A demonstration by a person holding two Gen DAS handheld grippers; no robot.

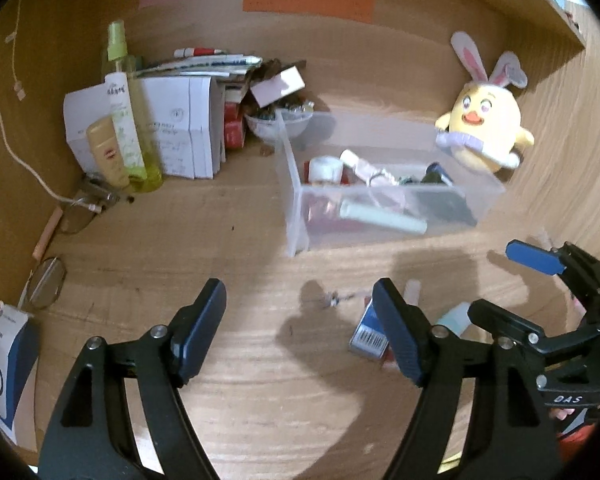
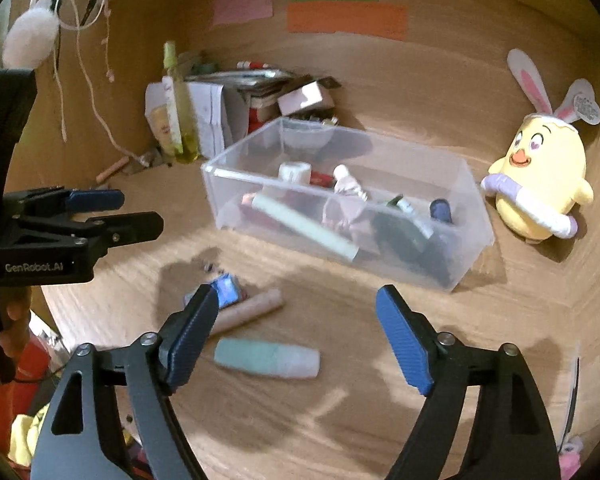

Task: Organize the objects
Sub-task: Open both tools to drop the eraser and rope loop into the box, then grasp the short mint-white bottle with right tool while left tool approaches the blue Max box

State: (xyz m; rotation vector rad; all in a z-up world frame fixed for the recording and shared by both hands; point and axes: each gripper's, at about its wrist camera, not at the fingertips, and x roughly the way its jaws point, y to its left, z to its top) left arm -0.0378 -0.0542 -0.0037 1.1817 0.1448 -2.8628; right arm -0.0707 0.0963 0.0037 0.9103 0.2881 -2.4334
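Both grippers gape empty: right gripper [image 2: 298,336] above the mint tube [image 2: 266,358] lying loose on the surface [image 2: 380,420], left gripper [image 1: 300,332] beside, clear bin [image 2: 474,240] waiting.

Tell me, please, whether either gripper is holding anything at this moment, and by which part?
Nothing is held. The left gripper and right gripper both stand open and empty above the desk; the mint tube lies loose below.

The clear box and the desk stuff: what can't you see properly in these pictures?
- Clear box: its contents overlap; right view blurs them.
- Blue packet: left view, half behind the left claw's finger.
- Coloured notes: writing too small.
- White carton: cut off by the picture edge.
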